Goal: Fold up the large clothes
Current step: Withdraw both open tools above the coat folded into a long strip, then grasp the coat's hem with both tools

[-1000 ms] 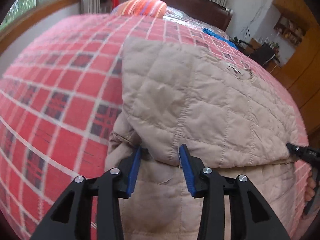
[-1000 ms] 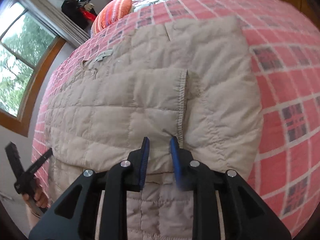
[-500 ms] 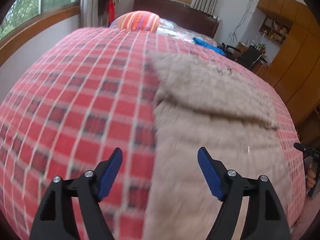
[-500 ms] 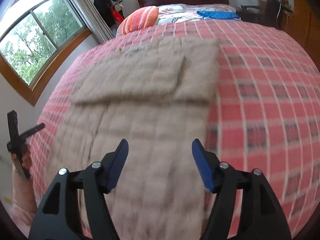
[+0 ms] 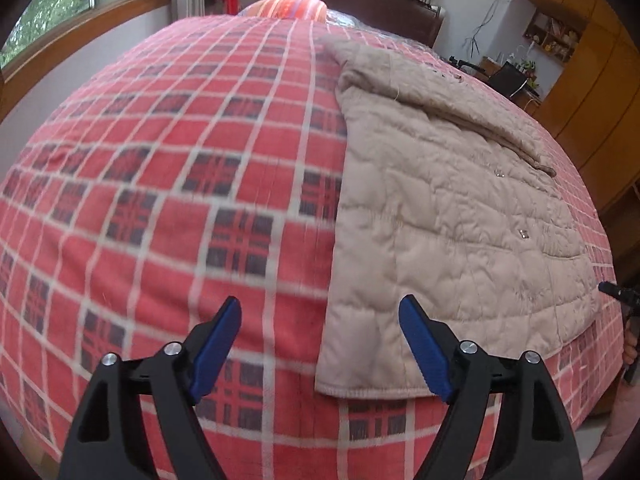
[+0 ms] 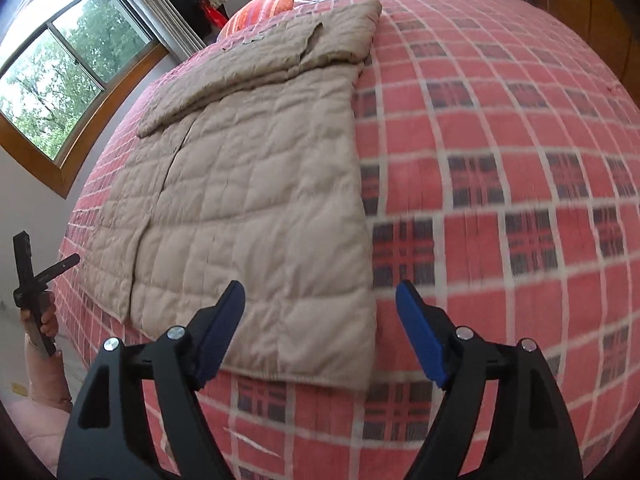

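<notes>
We hold both grippers above the near edge of the bed, and neither touches anything. Our left gripper has its blue pads spread wide apart, with nothing between them but the red plaid bedspread below. Our right gripper is spread just as wide and holds nothing either.

The beige quilted coat lies flat on the bedspread, its hem near the foot of the bed and just ahead of both grippers. In the left view the coat sits to the right of the pads, with its near left corner between them. In the right view its near right corner lies between the pads. The far part of the coat is folded back over itself, so a flap lies across the top. A few small shiny snaps show on the front.

A striped orange pillow rests at the head of the bed, beyond the coat. A window with a wooden frame is on the left wall, and wooden cabinets stand on the right.

We can read no label, brand or writing on the coat or anywhere else.
</notes>
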### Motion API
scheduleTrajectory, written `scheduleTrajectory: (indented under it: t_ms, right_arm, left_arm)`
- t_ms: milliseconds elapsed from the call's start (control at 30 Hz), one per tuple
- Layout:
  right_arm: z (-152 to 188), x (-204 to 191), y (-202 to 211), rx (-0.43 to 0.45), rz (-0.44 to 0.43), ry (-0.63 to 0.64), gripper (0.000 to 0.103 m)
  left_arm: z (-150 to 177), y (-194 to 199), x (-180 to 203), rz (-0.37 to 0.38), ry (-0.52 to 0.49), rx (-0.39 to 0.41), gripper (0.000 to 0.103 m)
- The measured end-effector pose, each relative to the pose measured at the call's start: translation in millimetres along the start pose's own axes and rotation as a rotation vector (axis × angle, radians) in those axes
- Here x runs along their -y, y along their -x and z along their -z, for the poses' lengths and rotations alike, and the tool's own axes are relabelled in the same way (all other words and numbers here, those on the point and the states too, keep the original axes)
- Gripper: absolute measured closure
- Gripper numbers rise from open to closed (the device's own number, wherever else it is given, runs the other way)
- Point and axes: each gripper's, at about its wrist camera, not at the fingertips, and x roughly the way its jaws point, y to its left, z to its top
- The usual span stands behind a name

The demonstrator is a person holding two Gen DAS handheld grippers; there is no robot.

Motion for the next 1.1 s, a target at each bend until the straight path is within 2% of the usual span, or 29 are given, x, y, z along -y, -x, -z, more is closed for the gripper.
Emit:
scheduleTrajectory:
  t_ms: [200, 300, 433, 467, 567, 667, 733, 867, 1100]
  right_arm:
    - [10.7, 12.9, -14.4, -0.034, 0.01, -0.042, 0.025]
    - [13.8, 15.9, -16.6, -0.033, -0.017, -0.05, 0.026]
    - [16.4, 14.2, -20.1, -0.034, -0.027, -0.044, 0.046]
    - [17.6, 13.0, -20.6, -0.035, -0.035, -0.041, 0.056]
    - [19.9, 12.3, -20.7, -0.041, -0.073, -0.052, 0.071]
    - [20.7, 11.1, -17.7, -0.034, -0.087, -0.054, 0.081]
    - [20.3, 8.7, -12.7, -0.021, -0.112, -0.055, 0.086]
    - [16.5, 1.8, -0.2, 0.009, -0.136, -0.046, 0.088]
    - [2.5, -13.5, 25.8, 0.064, -0.156, 0.005, 0.09]
  left_arm:
    - [9.8, -13.4, -3.0, 0.056, 0.044, -0.044, 0.022]
    - [11.9, -15.3, 2.6, 0.085, 0.042, -0.049, 0.022]
    - [11.7, -20.9, 12.9, 0.105, 0.03, -0.067, 0.025]
    - [11.8, -21.7, 15.6, 0.1, 0.026, -0.066, 0.034]
    - [12.8, -23.4, 22.0, 0.094, 0.022, -0.084, 0.056]
    - [13.1, -18.6, 24.7, 0.085, 0.027, -0.076, 0.075]
    - [12.0, -13.4, 25.5, 0.088, 0.031, -0.063, 0.082]
    - [8.1, 1.0, 31.4, 0.097, 0.02, -0.024, 0.089]
    - [-5.3, 28.7, 46.6, 0.109, -0.028, 0.047, 0.092]
